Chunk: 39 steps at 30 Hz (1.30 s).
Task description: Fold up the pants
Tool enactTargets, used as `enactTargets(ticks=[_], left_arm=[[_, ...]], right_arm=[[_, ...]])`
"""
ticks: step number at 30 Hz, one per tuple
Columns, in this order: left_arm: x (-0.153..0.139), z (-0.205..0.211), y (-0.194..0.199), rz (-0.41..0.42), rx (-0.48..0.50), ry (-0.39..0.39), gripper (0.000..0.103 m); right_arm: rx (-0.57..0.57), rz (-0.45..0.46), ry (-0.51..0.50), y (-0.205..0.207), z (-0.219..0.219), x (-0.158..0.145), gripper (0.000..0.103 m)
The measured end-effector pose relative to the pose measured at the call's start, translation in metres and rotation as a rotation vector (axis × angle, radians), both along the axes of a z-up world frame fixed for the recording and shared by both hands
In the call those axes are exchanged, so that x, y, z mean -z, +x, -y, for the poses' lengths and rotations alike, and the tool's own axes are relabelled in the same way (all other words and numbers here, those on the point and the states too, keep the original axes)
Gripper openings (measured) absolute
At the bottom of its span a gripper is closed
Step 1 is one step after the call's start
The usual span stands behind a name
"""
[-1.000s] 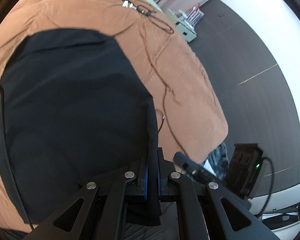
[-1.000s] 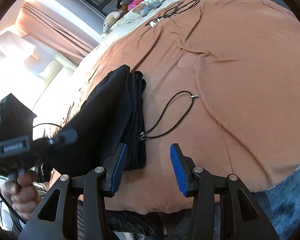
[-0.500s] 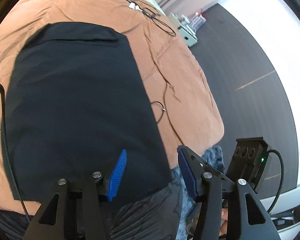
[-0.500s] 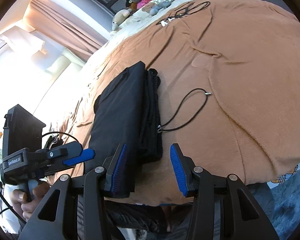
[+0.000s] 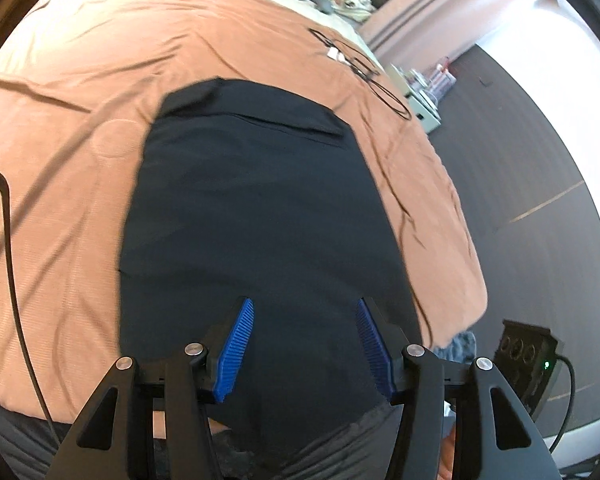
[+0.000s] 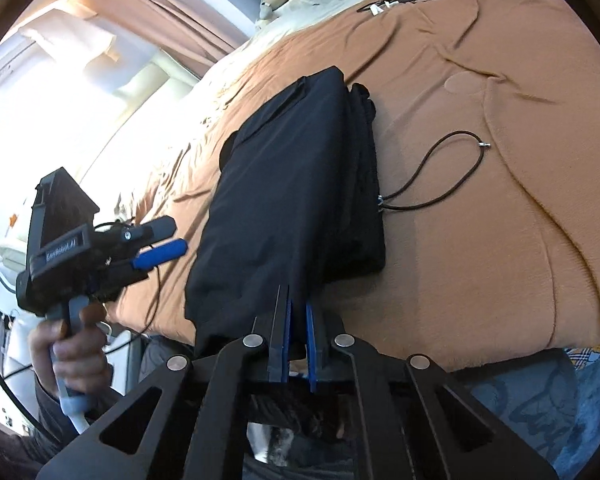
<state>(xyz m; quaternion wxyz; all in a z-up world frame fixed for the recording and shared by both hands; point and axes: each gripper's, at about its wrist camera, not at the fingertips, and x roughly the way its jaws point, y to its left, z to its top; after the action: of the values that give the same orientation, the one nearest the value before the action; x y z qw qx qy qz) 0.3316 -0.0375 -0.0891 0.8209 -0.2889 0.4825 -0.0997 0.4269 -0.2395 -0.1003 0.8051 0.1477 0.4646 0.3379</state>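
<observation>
The right gripper (image 6: 296, 312) has just snapped closed, and it's got cloth: its blue pads are pinching the near edge of the black pants (image 6: 300, 184) at about six o'clock in its own view, where a second ago those jaws stood apart over the bedspread. Meanwhile the left gripper (image 5: 304, 340) has gone the other way. A second back it was clamped on a fold of the fabric; now its jaws stand apart, nothing pressed between them, hovering over the near end of the pants (image 5: 256, 220). So the hold has swapped hands, and that reads to me like one fold laid down and the right side taking a fresh hold for the next one.

The pants lie folded into a long dark panel on the brown bedspread (image 6: 480, 160), running from six o'clock up toward twelve, near end at the bed's edge.

Now, the views split nicely. The right wrist camera shows the stacked layers along the pants' right side, a black drawstring (image 6: 440, 176) looping out at three o'clock, and the person's hand (image 6: 72, 344) carrying the left gripper at eight o'clock. The left wrist camera shows none of that; it gives the flat top face and the far hem at twelve, plus the right unit's body at four o'clock.
</observation>
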Motion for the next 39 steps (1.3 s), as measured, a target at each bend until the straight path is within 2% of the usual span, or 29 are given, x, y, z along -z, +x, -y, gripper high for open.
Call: enactTargets(ticks=[6, 11, 13, 14, 15, 16, 24, 33, 39], left_arm=[[0.013, -0.024, -0.003, -0.015, -0.055, 0.002, 0.056], [0.023, -0.04, -0.001, -0.028, -0.095, -0.01, 0.056], [0.025, -0.047, -0.003, -0.03, -0.104, -0.012, 0.056], [0.025, -0.05, -0.002, -0.031, -0.108, -0.014, 0.056], [0.027, -0.053, -0.001, -0.031, -0.111, -0.018, 0.056], [0.027, -0.055, -0.001, -0.032, -0.113, -0.021, 0.056], [0.04, -0.074, 0.014, -0.049, -0.128, -0.037, 0.056], [0.053, -0.089, 0.039, -0.083, -0.121, -0.033, 0.056], [0.059, -0.093, 0.055, -0.096, -0.125, -0.037, 0.056]], right_arm=[[-0.008, -0.028, -0.041, -0.004, 0.003, 0.008, 0.002], [0.009, 0.0, -0.031, -0.005, 0.014, -0.01, 0.005], [0.017, 0.025, -0.035, -0.001, 0.018, -0.019, 0.015], [0.024, 0.03, -0.032, 0.002, 0.019, -0.022, 0.034], [0.031, 0.034, -0.026, 0.006, 0.022, -0.024, 0.056], [0.044, 0.043, -0.015, 0.01, 0.024, -0.027, 0.061], [0.052, 0.011, 0.004, 0.057, 0.016, -0.02, 0.062], [0.053, -0.062, 0.037, 0.116, -0.014, 0.005, 0.062], [0.036, -0.143, 0.061, 0.145, -0.027, 0.027, 0.062]])
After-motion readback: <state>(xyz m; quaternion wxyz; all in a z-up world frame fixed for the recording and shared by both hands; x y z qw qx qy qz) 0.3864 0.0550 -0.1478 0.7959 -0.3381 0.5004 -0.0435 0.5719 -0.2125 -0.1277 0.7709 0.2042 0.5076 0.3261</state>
